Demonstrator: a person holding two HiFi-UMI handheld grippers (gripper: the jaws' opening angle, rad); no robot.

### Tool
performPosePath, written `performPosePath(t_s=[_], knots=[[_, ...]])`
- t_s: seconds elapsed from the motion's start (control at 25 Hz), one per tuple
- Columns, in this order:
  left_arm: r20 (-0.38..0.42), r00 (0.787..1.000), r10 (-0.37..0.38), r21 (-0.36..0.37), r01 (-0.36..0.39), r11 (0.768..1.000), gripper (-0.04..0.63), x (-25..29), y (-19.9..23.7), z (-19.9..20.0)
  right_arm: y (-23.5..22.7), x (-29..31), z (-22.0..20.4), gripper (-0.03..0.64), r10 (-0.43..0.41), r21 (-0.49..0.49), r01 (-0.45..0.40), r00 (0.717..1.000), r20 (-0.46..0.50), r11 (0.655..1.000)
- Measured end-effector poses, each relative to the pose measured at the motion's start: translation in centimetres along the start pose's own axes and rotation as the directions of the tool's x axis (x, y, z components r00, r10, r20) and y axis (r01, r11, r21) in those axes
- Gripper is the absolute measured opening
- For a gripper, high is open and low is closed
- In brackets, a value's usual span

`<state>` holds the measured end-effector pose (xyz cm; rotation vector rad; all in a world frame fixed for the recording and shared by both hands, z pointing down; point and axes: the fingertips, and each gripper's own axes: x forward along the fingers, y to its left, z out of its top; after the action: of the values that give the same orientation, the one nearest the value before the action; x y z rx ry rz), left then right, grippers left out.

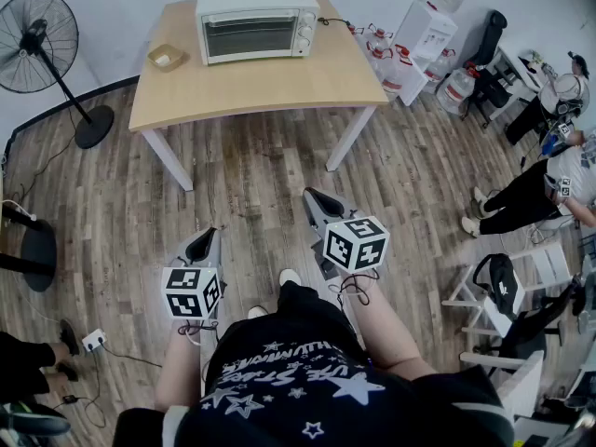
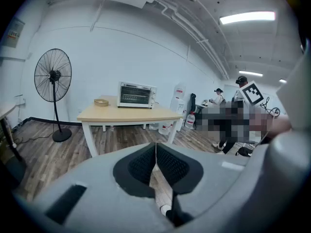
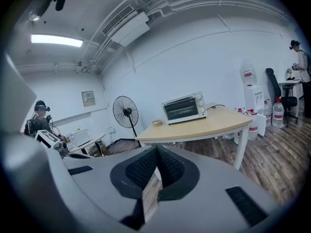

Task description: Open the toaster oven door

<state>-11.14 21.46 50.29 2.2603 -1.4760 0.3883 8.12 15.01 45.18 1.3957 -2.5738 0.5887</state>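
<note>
Head view puts the oven [image 1: 258, 21] well ahead of both grippers, at the far edge of the table [image 1: 261, 82], with its door [image 1: 250, 37] shut and facing this way. The left gripper [image 1: 207, 237] and the right gripper [image 1: 316, 198] hang low over the floor, close to the person's legs. Each gripper view shows its jaws pressed together with nothing between them. The step in hand looks like the approach, as the door is not yet touched.

To do it well, I would walk up to the table's near edge first, since the oven seems beyond reach from here. One gripper should part its jaws before arriving, then close on the door's handle. That handle seems to be the bar along the door's top edge, though it is too small to be sure. Such a door probably hinges at the bottom, so the pull should curve outward and down. A straight tug could drag the oven across the table, so the other gripper could steady its top.

A bowl [image 1: 167, 57] sits on the table just left of the oven, likely outside the door's swing. Far left of the left gripper stands a fan [image 1: 37, 40]. Off to the right of the right gripper are water bottles [image 1: 454, 87], a chair [image 1: 507, 291] and other people [image 1: 521, 198]. Nothing lies between the grippers and the table.
</note>
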Motion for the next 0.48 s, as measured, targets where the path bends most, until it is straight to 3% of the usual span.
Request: performPosePath(t_s=[0.48], knots=[[0.021,1.000,-0.006,-0.001,0.006,1.000,0.025,-0.2,0.7,0.9,0.2,-0.5,0.9,0.002,-0.016,-0.025,0.016,1.000,0.008,1.000]])
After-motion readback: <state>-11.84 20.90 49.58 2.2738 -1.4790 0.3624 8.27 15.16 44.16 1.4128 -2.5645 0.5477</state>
